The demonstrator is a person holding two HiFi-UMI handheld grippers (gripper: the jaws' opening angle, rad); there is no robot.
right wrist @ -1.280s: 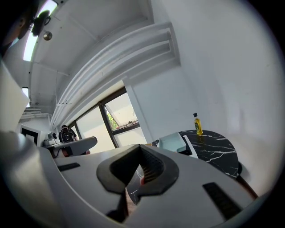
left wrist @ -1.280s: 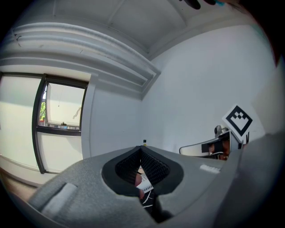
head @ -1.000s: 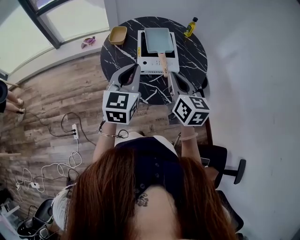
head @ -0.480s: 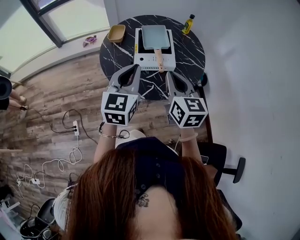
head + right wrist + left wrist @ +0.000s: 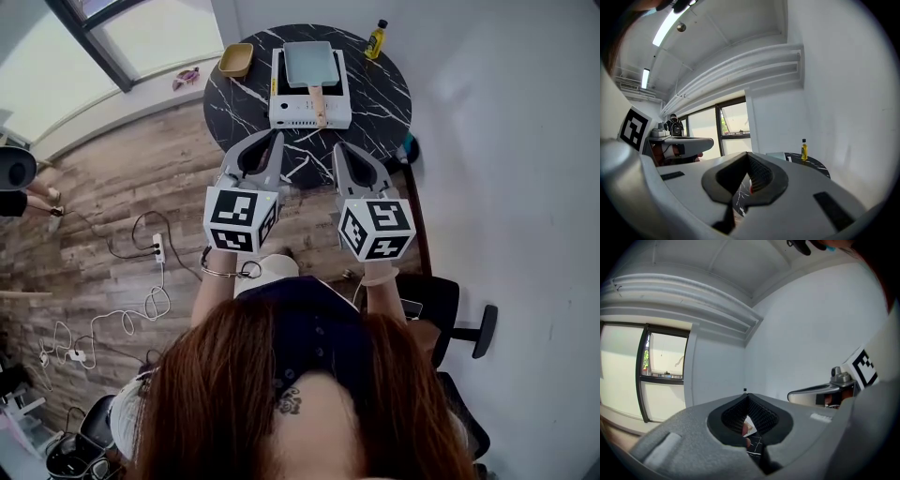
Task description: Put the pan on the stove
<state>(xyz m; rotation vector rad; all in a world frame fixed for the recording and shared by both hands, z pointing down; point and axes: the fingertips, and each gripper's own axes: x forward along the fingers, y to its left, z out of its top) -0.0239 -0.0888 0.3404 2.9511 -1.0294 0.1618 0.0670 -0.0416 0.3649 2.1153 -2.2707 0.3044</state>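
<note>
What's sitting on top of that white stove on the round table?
A rectangular grey pan with a wooden handle sits on the white stove. The stove's top beneath the pan is covered and cannot be seen.

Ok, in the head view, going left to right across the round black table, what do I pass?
tan dish → white stove with the grey pan on it → yellow bottle
</note>
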